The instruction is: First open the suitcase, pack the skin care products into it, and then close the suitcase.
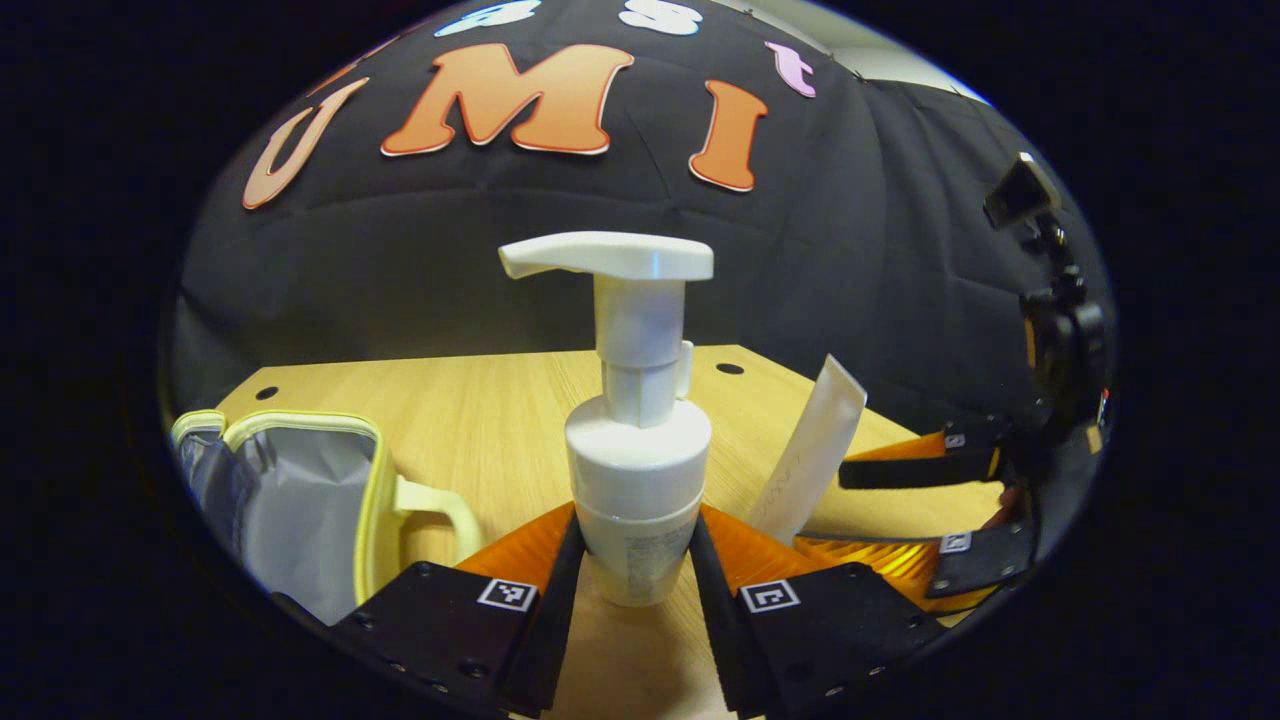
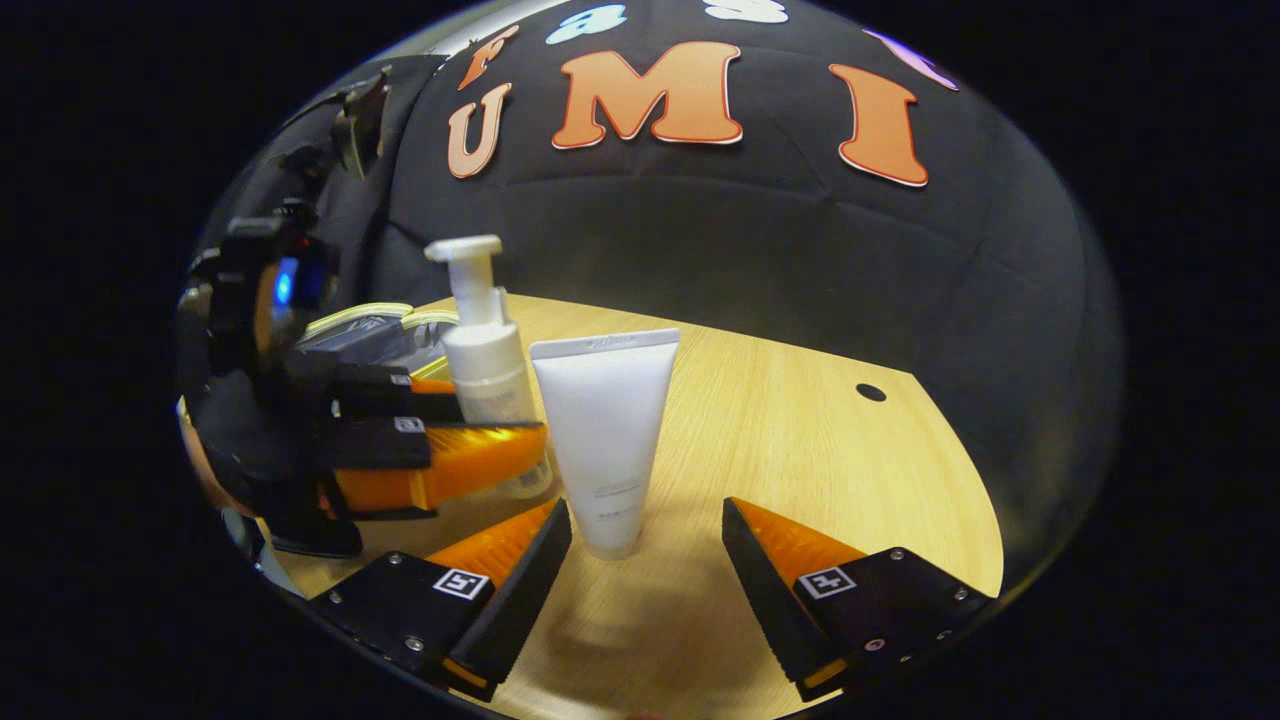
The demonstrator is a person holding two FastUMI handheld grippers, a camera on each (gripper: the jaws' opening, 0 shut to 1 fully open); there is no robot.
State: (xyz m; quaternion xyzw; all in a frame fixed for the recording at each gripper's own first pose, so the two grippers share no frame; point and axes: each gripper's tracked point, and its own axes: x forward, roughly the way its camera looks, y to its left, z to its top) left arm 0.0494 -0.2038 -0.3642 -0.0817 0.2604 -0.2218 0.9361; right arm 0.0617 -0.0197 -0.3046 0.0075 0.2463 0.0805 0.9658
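A white pump bottle (image 1: 638, 450) stands on the wooden table (image 1: 480, 410), and my left gripper (image 1: 635, 590) is shut on its lower body, one finger pressing each side. From the right gripper view, the same bottle (image 2: 487, 360) sits inside the left gripper (image 2: 500, 420). A white tube (image 2: 605, 430) stands cap-down between the spread fingers of my right gripper (image 2: 645, 520), nearer the left finger and untouched. In the left gripper view the tube (image 1: 810, 450) leans just right of the bottle, with the right gripper (image 1: 830, 505) around it. The small yellow-trimmed suitcase (image 1: 300, 500) lies open at the left, showing its grey lining.
The suitcase (image 2: 370, 325) is behind the left gripper in the right gripper view. Bare wooden table (image 2: 800, 440) with a round cable hole (image 2: 870, 392) stretches to the right. The black cloth wall closes off the back.
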